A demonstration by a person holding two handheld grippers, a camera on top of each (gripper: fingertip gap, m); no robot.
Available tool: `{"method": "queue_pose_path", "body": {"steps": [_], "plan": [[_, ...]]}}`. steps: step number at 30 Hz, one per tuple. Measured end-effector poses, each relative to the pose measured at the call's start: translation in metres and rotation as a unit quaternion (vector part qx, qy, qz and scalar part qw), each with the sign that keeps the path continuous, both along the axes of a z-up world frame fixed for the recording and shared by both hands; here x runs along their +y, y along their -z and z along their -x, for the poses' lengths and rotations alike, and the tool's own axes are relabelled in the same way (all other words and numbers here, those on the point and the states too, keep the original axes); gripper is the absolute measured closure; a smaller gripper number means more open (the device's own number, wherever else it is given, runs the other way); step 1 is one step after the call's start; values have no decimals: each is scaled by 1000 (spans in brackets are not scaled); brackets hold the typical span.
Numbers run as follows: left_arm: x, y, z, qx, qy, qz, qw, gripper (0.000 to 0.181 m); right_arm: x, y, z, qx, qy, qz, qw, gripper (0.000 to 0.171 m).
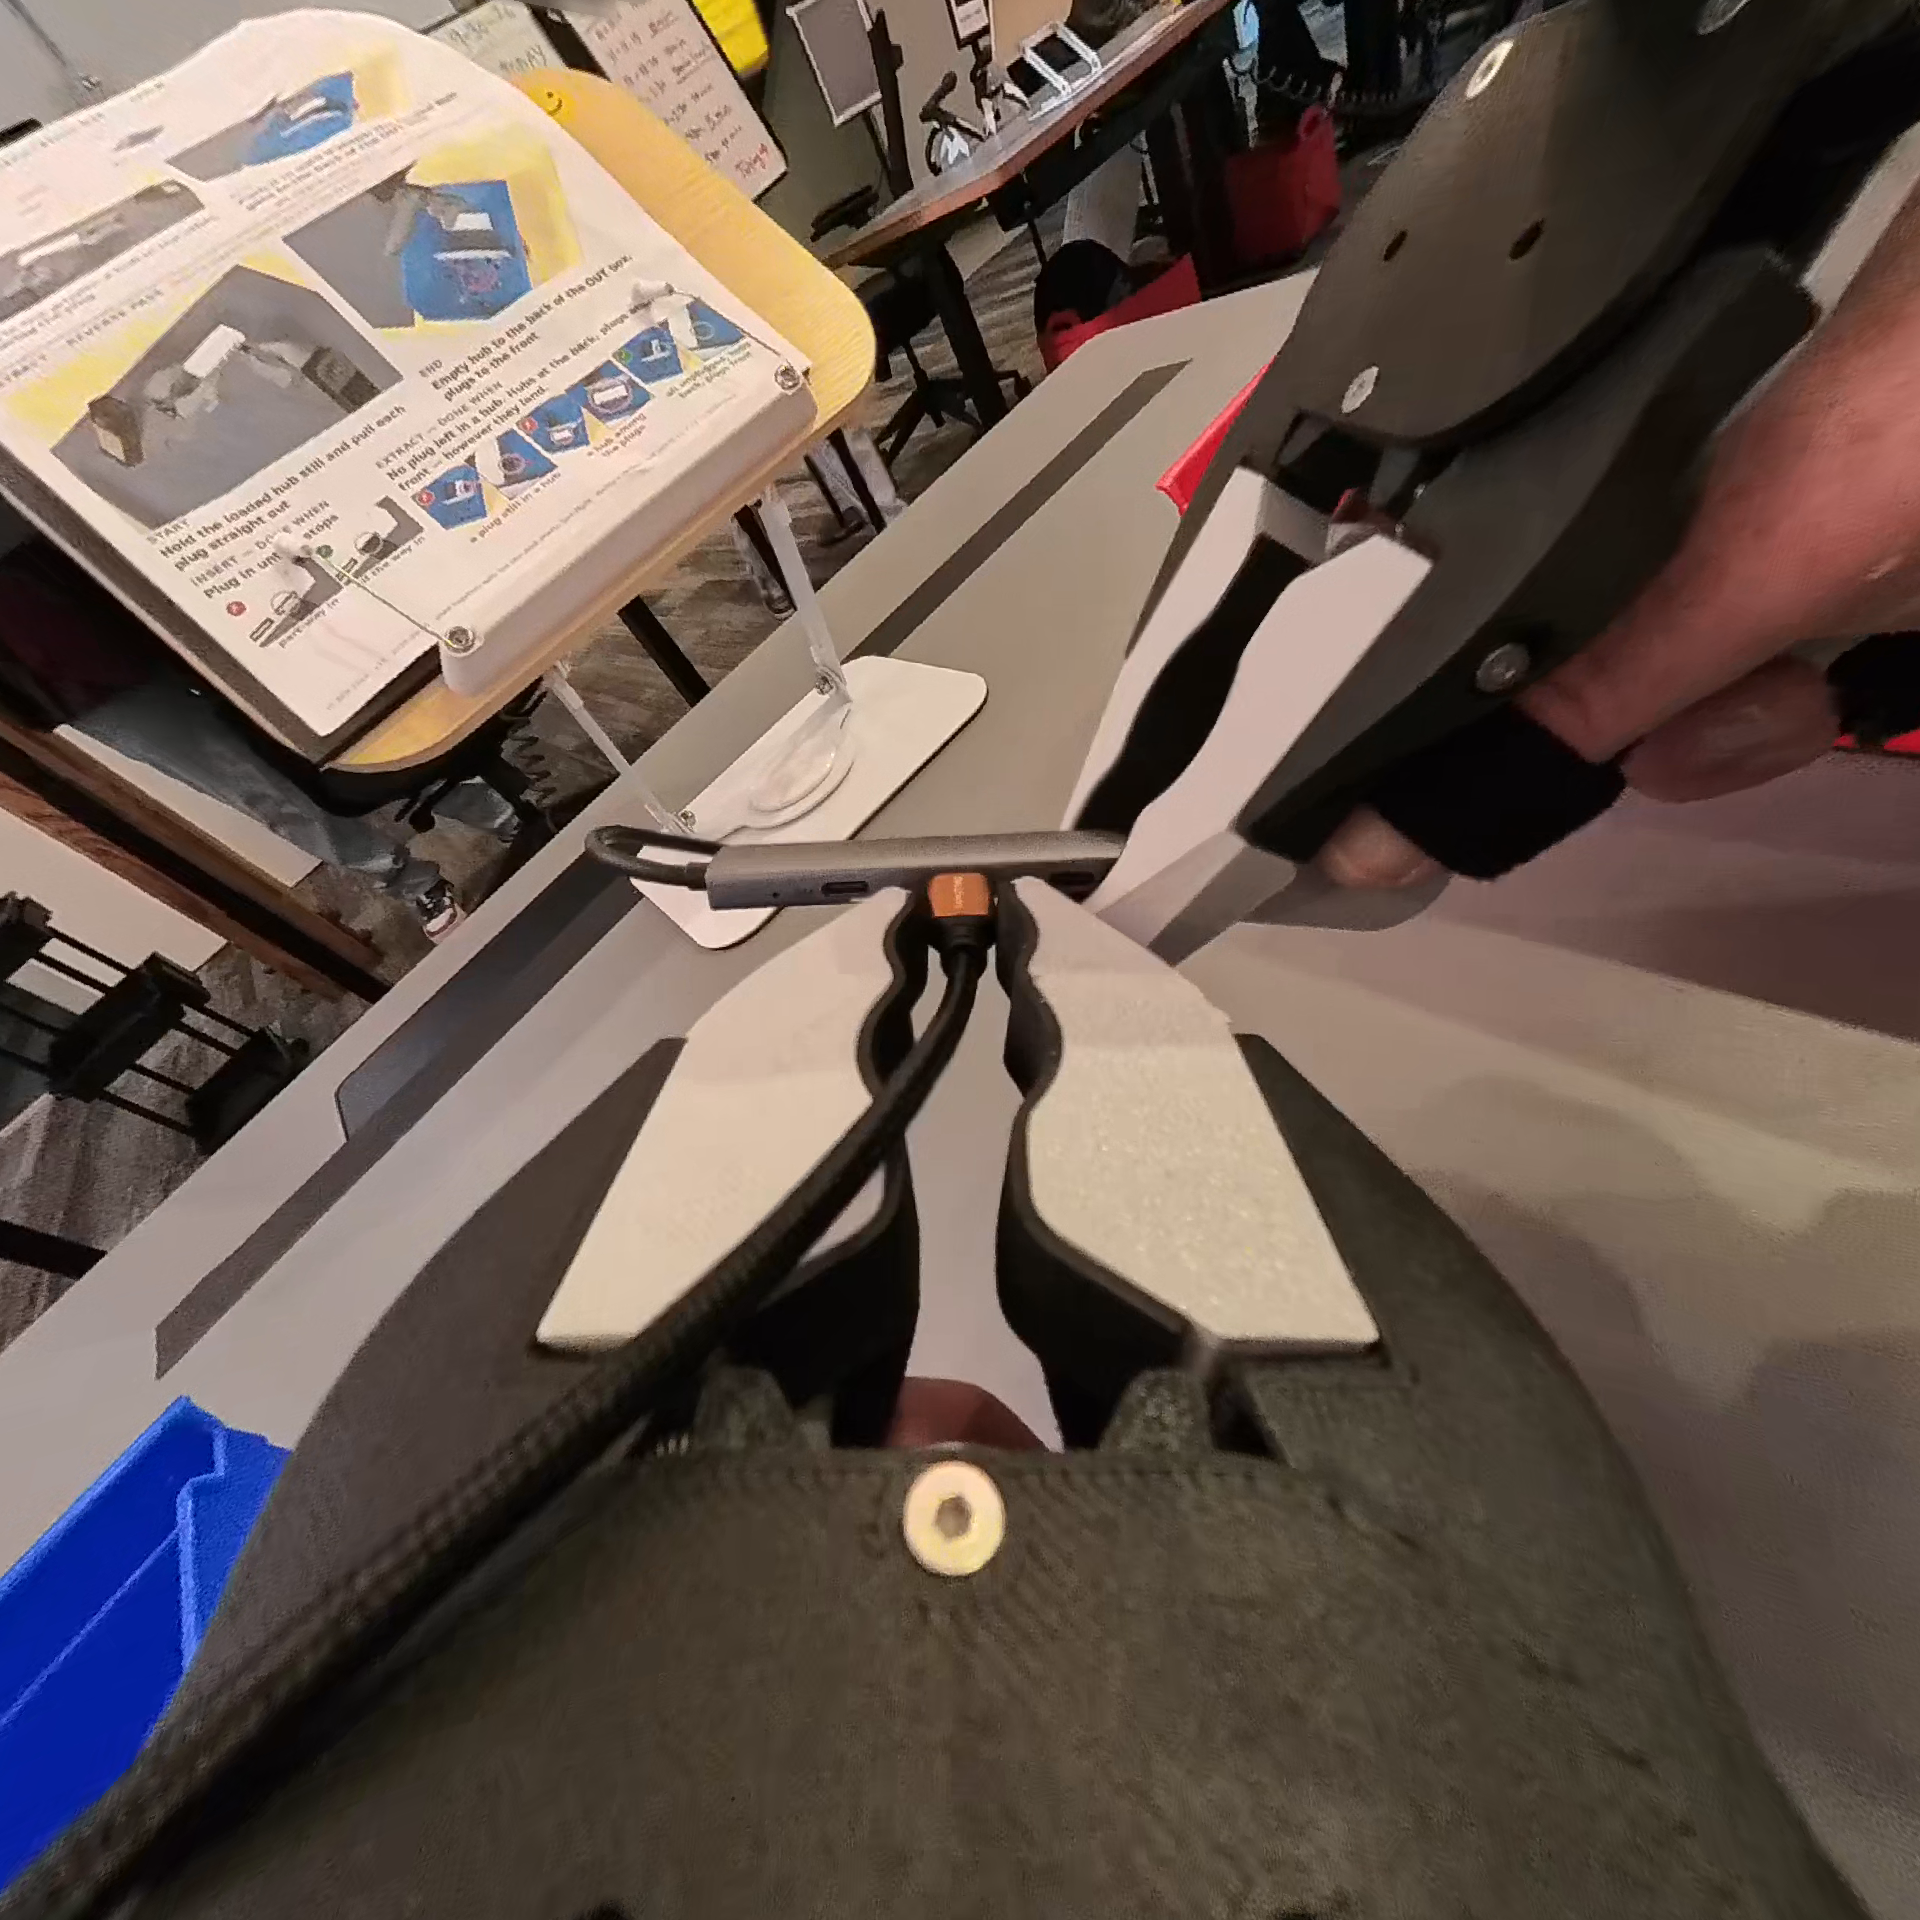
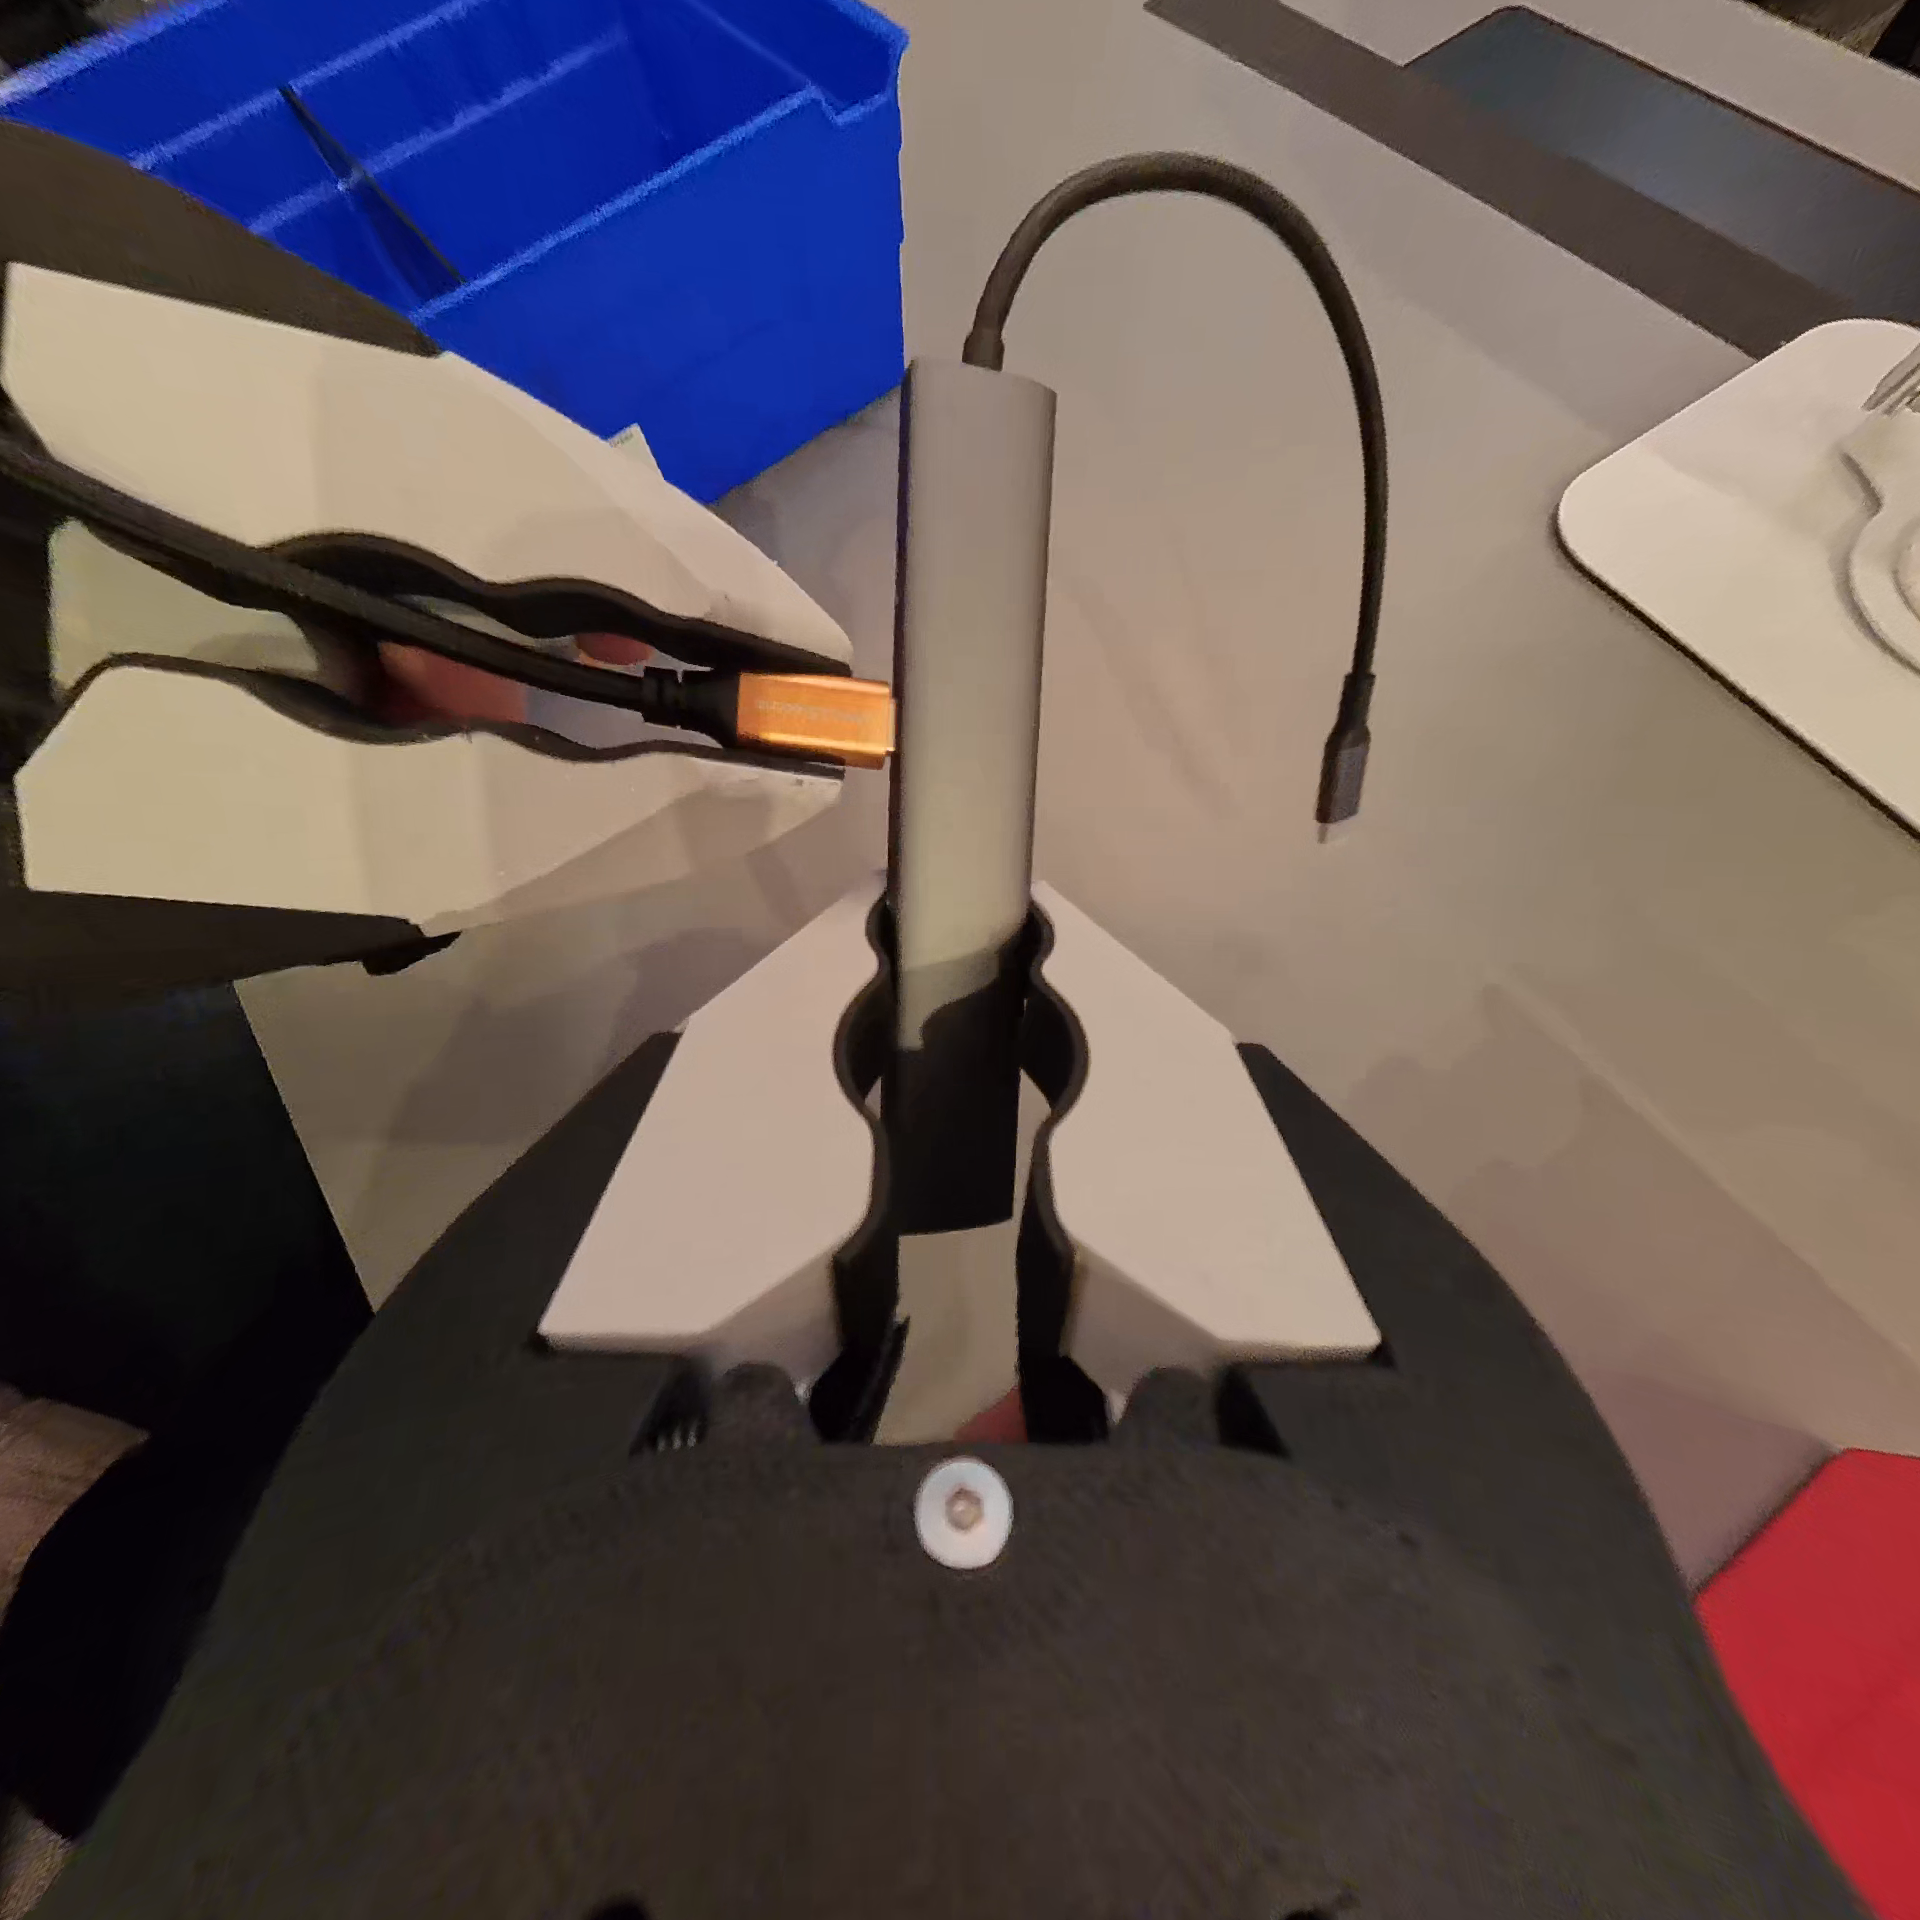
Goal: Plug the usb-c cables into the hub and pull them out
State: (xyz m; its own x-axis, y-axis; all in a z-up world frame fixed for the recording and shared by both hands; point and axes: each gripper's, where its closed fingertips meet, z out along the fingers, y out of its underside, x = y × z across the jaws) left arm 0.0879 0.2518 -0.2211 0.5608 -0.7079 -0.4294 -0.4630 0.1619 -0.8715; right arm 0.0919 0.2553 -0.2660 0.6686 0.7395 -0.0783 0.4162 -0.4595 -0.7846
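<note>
Holding a slim grey metal hub [image 2: 971, 665] lengthwise in the right gripper [image 2: 956, 914], fingers pinching its near end, far end pointing away over the grey table [image 2: 1195, 644]

Trailing a short black pigtail cable [image 2: 1340, 343] from the hub's far end, arching up and over to the right, hanging free with its small plug [image 2: 1340, 769] dangling above the table

Pinching an orange-shelled plug [image 1: 958, 896] of a black braided usb-c cable [image 1: 914, 1081] in the left gripper [image 1: 961, 914], fingertips closing on the rear of the shell and its black strain relief; plug nose meeting the hub's long side edge

Showing a free oval port [image 1: 844, 889] on that same edge, just left of the orange plug

Hard telling how far the plug is seated: metal tip hidden where shell meets hub

Hiding the hub's near end between the right gripper's dark inner pads, and, in the left wrist view, its right end behind a white finger

Running out of frame at bottom left, the braided cable's other end unseen

Sitting at the table's far left, a blue divided bin [image 2: 582, 197], visible compartments showing only bare blue plastic, front part cut off by the left gripper

Peeking in at the right edge, a red bin [image 2: 1829, 1621], contents not visible

Standing beyond the hub, a white-based stand [image 1: 831, 758] carrying an instruction sheet [image 1: 312, 343]
</note>
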Motion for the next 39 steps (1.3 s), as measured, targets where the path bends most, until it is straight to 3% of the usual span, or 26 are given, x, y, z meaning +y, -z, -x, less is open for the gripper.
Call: {"method": "queue_pose_path", "body": {"steps": [19,25,39], "plan": [[0,5,-1,-4,-15,30,999,169,-4,8,9,69,-7,38,997,156],[-2,5,-2,-8,-11,34,999,169,-5,8,13,55,-10,23,998,140],[-13,0,-9,-8,4,14,1000,170,-10,15,14,64,-26,47,997,153]]}}
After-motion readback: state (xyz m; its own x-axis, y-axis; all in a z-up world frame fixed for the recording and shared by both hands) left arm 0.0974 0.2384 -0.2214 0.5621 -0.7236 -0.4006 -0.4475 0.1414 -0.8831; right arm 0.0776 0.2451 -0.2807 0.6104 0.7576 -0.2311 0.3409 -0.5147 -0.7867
